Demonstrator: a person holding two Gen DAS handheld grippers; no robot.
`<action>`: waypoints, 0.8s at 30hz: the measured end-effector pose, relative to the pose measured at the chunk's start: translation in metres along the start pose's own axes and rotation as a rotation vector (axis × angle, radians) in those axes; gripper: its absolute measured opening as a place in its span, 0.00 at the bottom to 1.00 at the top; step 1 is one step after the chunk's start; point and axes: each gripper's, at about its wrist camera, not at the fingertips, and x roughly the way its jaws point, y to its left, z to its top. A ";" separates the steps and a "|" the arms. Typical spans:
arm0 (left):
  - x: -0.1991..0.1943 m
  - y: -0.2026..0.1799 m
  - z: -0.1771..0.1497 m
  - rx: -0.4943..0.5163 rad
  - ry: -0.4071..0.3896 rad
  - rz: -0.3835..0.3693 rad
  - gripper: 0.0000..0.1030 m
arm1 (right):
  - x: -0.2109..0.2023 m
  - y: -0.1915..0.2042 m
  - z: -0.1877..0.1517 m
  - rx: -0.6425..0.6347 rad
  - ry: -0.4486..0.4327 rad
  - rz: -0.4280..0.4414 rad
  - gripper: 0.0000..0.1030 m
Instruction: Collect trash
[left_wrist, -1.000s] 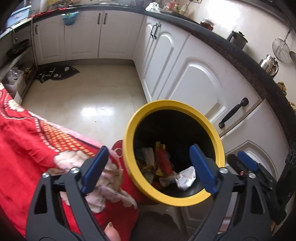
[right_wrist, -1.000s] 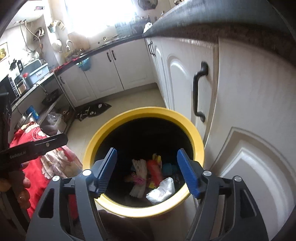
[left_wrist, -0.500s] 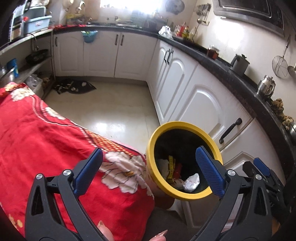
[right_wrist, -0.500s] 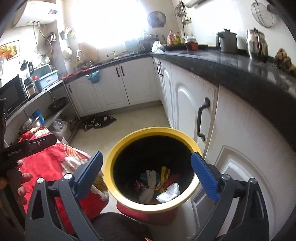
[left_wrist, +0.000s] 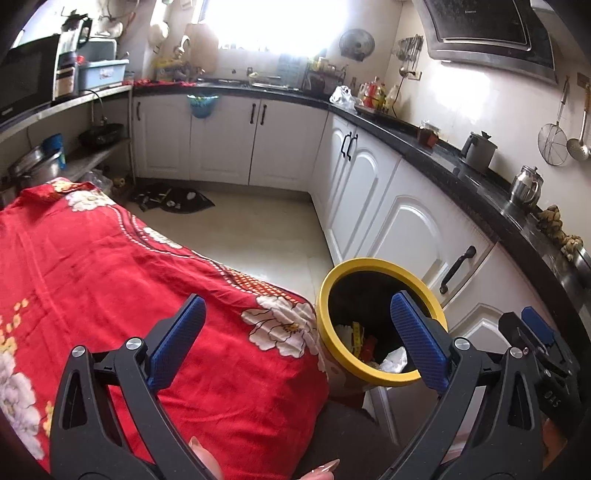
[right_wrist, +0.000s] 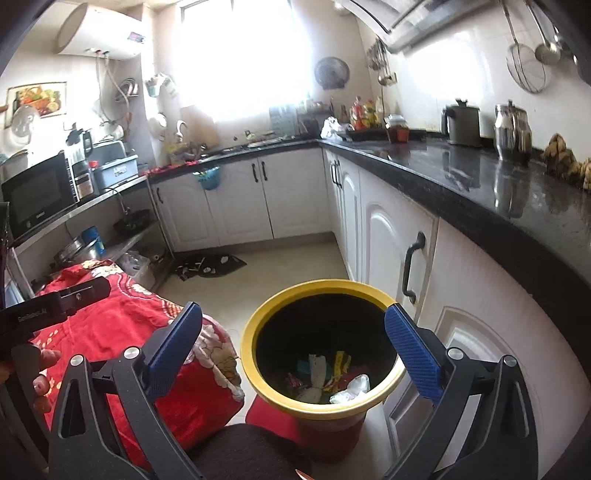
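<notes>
A yellow-rimmed trash bin (left_wrist: 325, 325) (right_wrist: 317, 286) stands on the floor beside the white cabinets. Inside it lie several pieces of trash (right_wrist: 328, 376) (left_wrist: 364, 339): colourful wrappers and a crumpled white plastic piece (right_wrist: 351, 387). My left gripper (left_wrist: 295, 339) is open and empty, held high above the edge of the red flowered cloth (left_wrist: 110, 266) and the bin. My right gripper (right_wrist: 291, 350) is open and empty above the bin's mouth; part of it also shows at the right edge of the left wrist view (left_wrist: 535, 332).
White cabinets (right_wrist: 391, 251) with black handles under a black counter (right_wrist: 480, 177) run along the right. The red cloth-covered table (right_wrist: 122, 325) is on the left. A dark mat (left_wrist: 173, 197) lies on the floor. Shelves with pots and a microwave (right_wrist: 37, 195) stand far left.
Both grippers have risen and pulled back from the bin; it looks smaller and lower, and more kitchen shows. Both stayed open. The trash in the bin has not moved.
</notes>
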 end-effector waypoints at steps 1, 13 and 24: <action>-0.004 0.001 -0.003 0.000 -0.009 0.005 0.90 | -0.005 0.002 -0.002 -0.006 -0.013 0.000 0.94; -0.039 0.002 -0.034 0.038 -0.112 0.059 0.90 | -0.042 0.025 -0.030 -0.100 -0.124 -0.005 0.94; -0.061 -0.011 -0.059 0.114 -0.185 0.063 0.90 | -0.085 0.031 -0.050 -0.107 -0.260 -0.003 0.94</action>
